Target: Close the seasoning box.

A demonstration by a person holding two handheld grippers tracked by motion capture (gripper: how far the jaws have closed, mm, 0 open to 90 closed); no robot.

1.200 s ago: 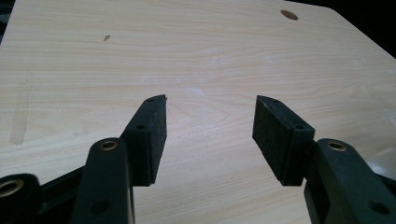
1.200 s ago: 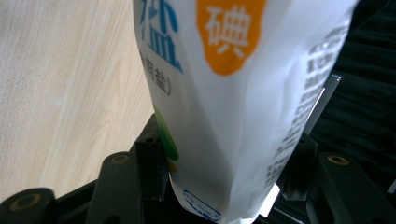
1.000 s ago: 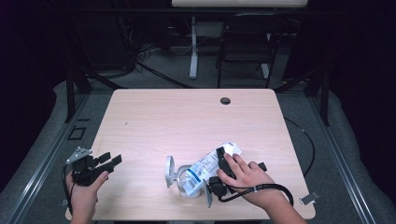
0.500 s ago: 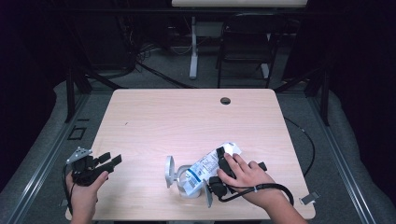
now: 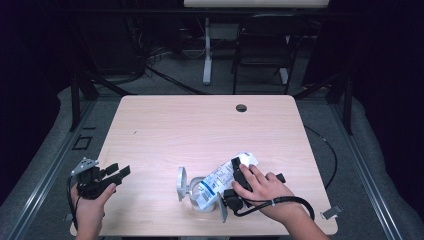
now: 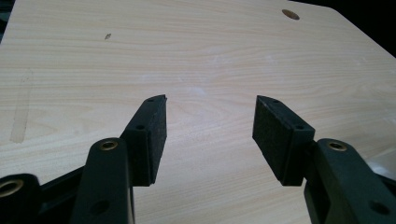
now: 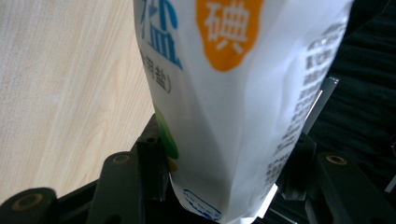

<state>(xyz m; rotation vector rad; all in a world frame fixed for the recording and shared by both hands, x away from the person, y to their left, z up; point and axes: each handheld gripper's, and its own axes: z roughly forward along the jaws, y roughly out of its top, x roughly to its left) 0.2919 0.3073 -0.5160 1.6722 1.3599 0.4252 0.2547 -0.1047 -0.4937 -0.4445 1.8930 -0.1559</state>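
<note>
At the near edge of the table [image 5: 165, 130], toward five o'clock: white salt bag [image 5: 220, 180], lying tilted with its long way running from seven up to one o'clock, low end over a clear jar [image 5: 197, 192]. Right gripper [image 5: 234, 182] clamped on the bag, jaws wide around it, pressing both sides. Left gripper [image 5: 112, 172] far off at eight o'clock, jaws apart, holding nothing. Pale wood top, dark room behind.

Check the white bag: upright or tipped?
Tipped: the white bag slants over a clear jar, held between the right gripper jaws.
</note>
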